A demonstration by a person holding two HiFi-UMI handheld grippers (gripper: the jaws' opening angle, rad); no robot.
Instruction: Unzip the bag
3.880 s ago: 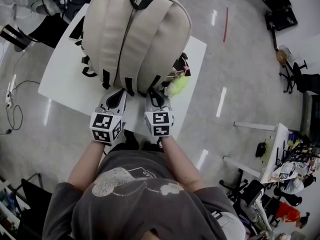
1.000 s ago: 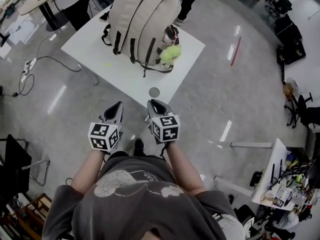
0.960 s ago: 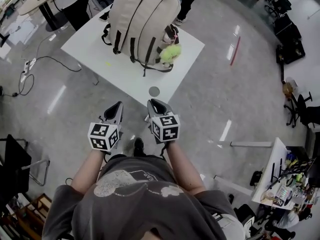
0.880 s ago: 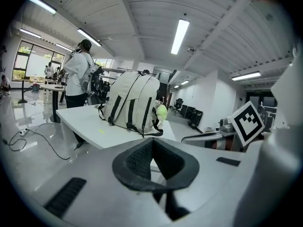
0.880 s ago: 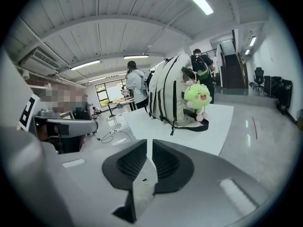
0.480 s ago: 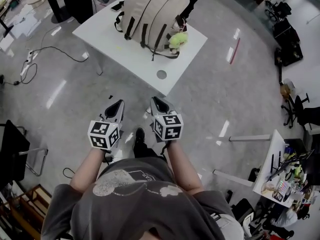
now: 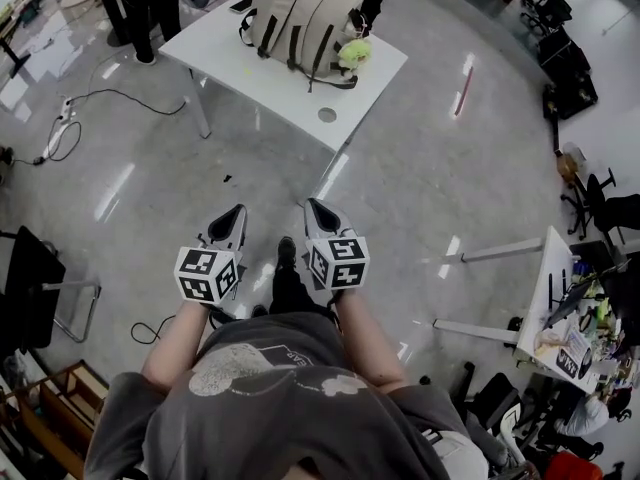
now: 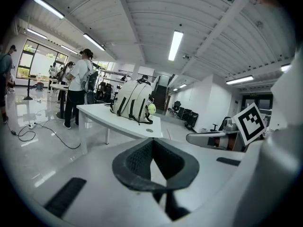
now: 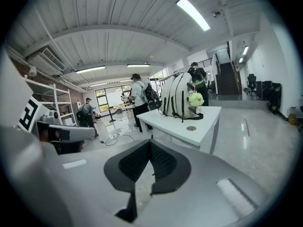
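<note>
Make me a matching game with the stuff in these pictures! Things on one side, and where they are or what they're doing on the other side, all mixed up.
Things:
1. beige fabric backpack
2. fuzzy yellow-green plush toy
3. small round grey disc
4. left hand-held gripper

Places and states:
A. jaws shut and empty, over the floor, away from the white rectangular table
B. lying flat on the table, apart from the backpack
C. standing upright on the table
D. at the backpack's side

Right pairs: 1-C, 2-D, 3-B, 4-A.
</note>
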